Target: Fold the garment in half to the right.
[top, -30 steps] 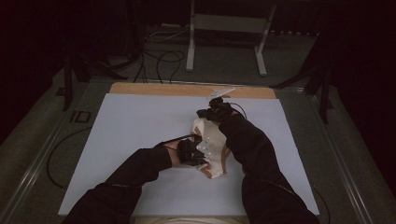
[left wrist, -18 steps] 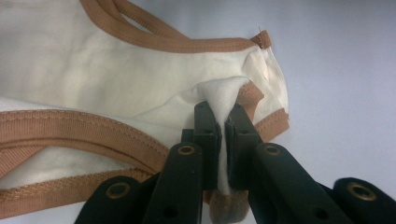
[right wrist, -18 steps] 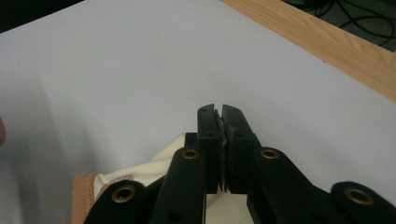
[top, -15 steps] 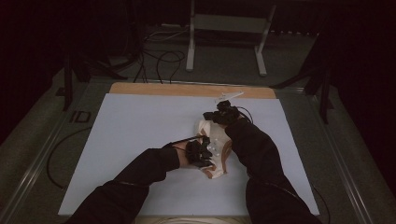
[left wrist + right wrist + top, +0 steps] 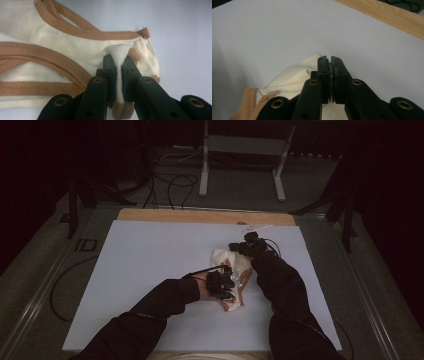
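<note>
A cream garment with tan trim lies bunched on the pale sheet right of the middle. My left gripper is at its near end. In the left gripper view the garment spreads flat with tan bands, and my left gripper is shut on a raised fold of cream cloth near a corner. My right gripper is at the garment's far end. Its jaws are pressed together on a thin layer, with cream cloth bulging out from under them on the left.
The pale sheet covers the table, with a wooden strip along its far edge. A small white item lies near that strip. Beyond the table stand a metal frame and floor cables.
Both hands have shifted to the right with the garment between them. The right hand has also come lower and nearer. Both grips stay shut.
</note>
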The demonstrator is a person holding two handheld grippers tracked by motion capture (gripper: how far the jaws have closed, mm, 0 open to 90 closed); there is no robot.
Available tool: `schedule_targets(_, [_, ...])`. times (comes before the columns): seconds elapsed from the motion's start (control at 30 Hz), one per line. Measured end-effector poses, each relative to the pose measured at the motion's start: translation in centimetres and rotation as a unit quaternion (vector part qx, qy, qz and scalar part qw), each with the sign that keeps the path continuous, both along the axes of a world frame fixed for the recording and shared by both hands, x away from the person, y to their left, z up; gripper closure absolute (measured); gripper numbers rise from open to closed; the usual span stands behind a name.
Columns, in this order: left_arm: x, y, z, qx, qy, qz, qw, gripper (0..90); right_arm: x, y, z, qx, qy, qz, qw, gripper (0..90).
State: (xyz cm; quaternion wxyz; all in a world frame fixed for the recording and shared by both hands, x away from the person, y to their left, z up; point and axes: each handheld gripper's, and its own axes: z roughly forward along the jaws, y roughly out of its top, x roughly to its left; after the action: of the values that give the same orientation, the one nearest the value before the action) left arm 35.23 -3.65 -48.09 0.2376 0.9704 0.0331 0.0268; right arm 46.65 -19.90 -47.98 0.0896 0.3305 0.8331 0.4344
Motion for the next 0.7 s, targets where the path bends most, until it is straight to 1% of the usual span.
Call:
schedule_targets(0.07, [0.0, -0.1, 0.0, 0.001, 0.001, 0.001, 1.0, 83.8, 0.0, -0.3, -0.1, 0.002, 0.002, -0.003, 1.0, 87.0])
schedule_targets(0.13, [0.0, -0.4, 0.0, 0.002, -0.002, 0.0, 1.0, 83.8, 0.2, -0.9, -0.7, 0.005, 0.006, -0.01, 0.9999, 86.8])
schedule_targets(0.23, [0.2, -1.2, 0.0, 0.005, 0.0, -0.001, 1.0, 83.8, 0.3, -1.2, -1.1, 0.006, 0.008, -0.017, 0.9998, 86.8])
schedule_targets(0.3, [0.3, -1.4, 0.0, 0.005, 0.0, -0.001, 1.0, 83.8, 0.4, -1.5, -1.3, 0.01, 0.004, -0.018, 0.9998, 86.7])
schedule_targets(0.37, [0.4, -1.9, 0.0, 0.005, 0.004, 0.003, 1.0, 83.8, 0.6, -1.6, -1.5, 0.011, 0.007, -0.022, 0.9997, 86.6])
schedule_targets(0.47, [0.5, -2.3, -0.1, 0.003, 0.008, 0.003, 1.0, 83.0, 0.7, -1.7, -1.8, 0.01, 0.011, -0.026, 0.9996, 86.0])
schedule_targets(0.5, [0.3, -2.3, -0.2, 0.002, 0.012, 0.0, 0.9999, 78.2, 0.7, -1.7, -2.1, 0.006, 0.016, -0.031, 0.9994, 79.3])
schedule_targets(0.53, [0.3, -2.3, -0.2, 0.002, 0.012, 0.0, 0.9999, 71.2, 0.7, -1.7, -2.2, 0.006, 0.021, -0.032, 0.9992, 72.8])
schedule_targets(0.57, [0.1, -2.3, -0.2, -0.002, 0.013, -0.003, 0.9999, 61.8, 0.7, -1.7, -2.3, 0.005, 0.027, -0.032, 0.9991, 67.0])
schedule_targets(0.6, [-0.1, -2.2, -0.1, -0.002, 0.013, -0.007, 0.9999, 61.8, 0.7, -1.7, -2.3, 0.005, 0.027, -0.032, 0.9991, 67.0])
schedule_targets(0.63, [-0.5, -2.0, 0.2, -0.004, 0.0, -0.009, 1.0, 50.4, 0.7, -1.8, -2.3, -0.001, 0.027, -0.033, 0.9991, 60.3])
schedule_targets(0.67, [-0.5, -2.0, 0.2, -0.004, 0.0, -0.009, 1.0, 46.0, 0.7, -1.8, -2.3, -0.001, 0.027, -0.033, 0.9991, 60.3])
schedule_targets(0.7, [-0.6, -1.8, 0.5, -0.004, -0.001, -0.007, 1.0, 46.0, 0.6, -1.8, -2.2, -0.003, 0.025, -0.034, 0.9991, 55.6])
